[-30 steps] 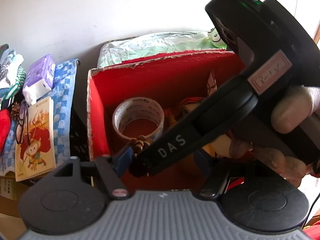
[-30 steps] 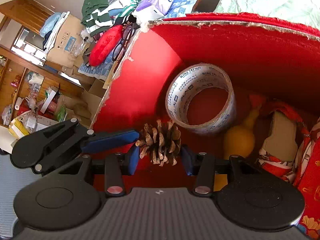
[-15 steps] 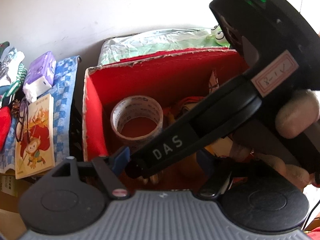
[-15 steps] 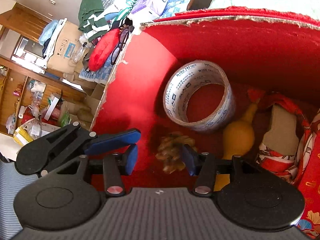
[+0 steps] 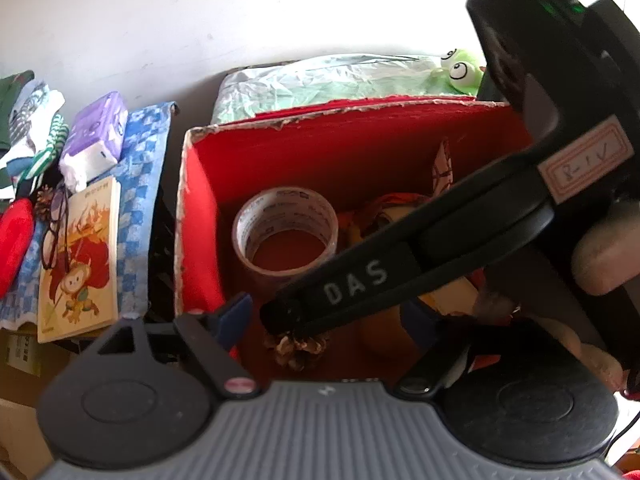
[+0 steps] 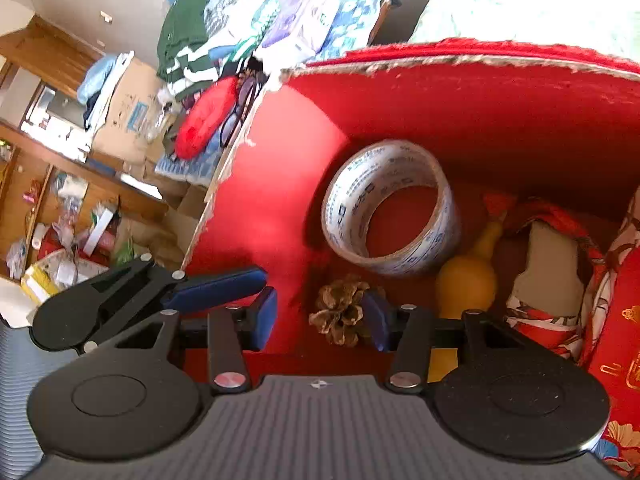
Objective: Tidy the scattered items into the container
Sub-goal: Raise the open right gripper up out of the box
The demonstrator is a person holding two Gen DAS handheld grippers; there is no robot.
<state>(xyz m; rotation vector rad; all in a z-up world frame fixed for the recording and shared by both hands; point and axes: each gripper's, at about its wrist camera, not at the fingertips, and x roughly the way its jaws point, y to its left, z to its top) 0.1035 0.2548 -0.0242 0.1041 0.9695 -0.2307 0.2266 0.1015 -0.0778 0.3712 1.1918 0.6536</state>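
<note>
A red box [image 6: 480,92] holds a tape roll [image 6: 388,208], a yellow gourd [image 6: 466,280] and a red patterned cloth item [image 6: 552,264]. A pinecone [image 6: 340,312] lies loose on the box floor. My right gripper [image 6: 320,318] hangs open over it, and the cone rests close to the right finger without being pinched. In the left wrist view the same pinecone [image 5: 298,346] shows under the right gripper's black body [image 5: 400,268]. My left gripper [image 5: 328,320] hovers at the near edge of the box [image 5: 196,220]; its jaws are opening and hold nothing.
Left of the box lie a monkey picture booklet [image 5: 80,256], a purple tissue pack [image 5: 96,136], glasses [image 5: 54,232], a red soft item [image 5: 14,236] and a second pinecone [image 5: 44,200] on blue checked cloth. A green frog toy [image 5: 458,70] sits behind the box.
The pinecone left the right gripper's pads and dropped to the box floor as those jaws spread. The left gripper's jaws widened. Neither hand shifted much.
</note>
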